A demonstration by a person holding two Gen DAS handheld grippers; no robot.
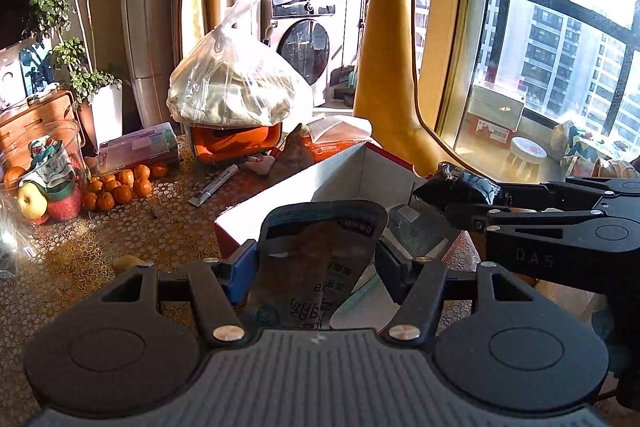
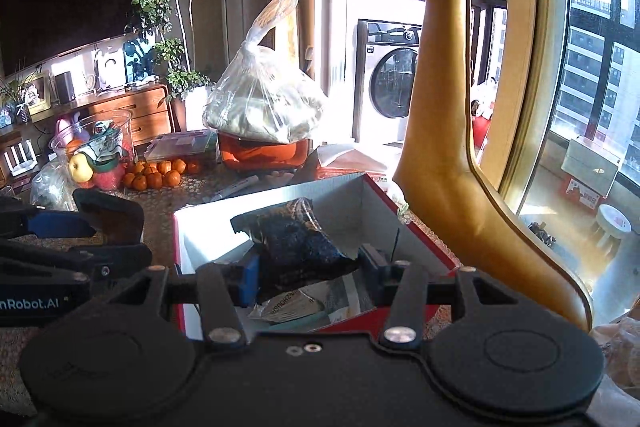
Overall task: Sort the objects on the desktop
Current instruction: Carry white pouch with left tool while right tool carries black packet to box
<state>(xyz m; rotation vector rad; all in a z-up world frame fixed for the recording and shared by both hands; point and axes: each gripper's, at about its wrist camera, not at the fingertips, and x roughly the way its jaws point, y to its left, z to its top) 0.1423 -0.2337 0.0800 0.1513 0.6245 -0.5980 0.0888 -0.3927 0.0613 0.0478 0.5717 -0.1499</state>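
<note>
The left hand-held gripper is pinching a flat grey-and-teal printed foil pouch between its blue-padded fingers; the pouch stands upright, its top edge level with the near wall of the red cardboard box with white interior. The right hand-held gripper is pinching a dark crinkled plastic-wrapped packet, held over the open box. In the left wrist view the same packet projects from the right hand-held gripper over the right side of the box. Flat printed sachets lie on the box floor beneath the packet. The box sits on the table, which is covered with a brown pebble-patterned cloth, close to the near edge. Toward the far edge, a knotted clear plastic bag of pale contents rests on an orange container. Left of it lies a clear flat plastic case, with a cluster of small orange mandarins just in front. A clear round tub holding apples and packets stands at the left edge. A white pen-shaped item lies between the mandarins and the box. A mustard-yellow padded chair back rises at the right side of the table.
</note>
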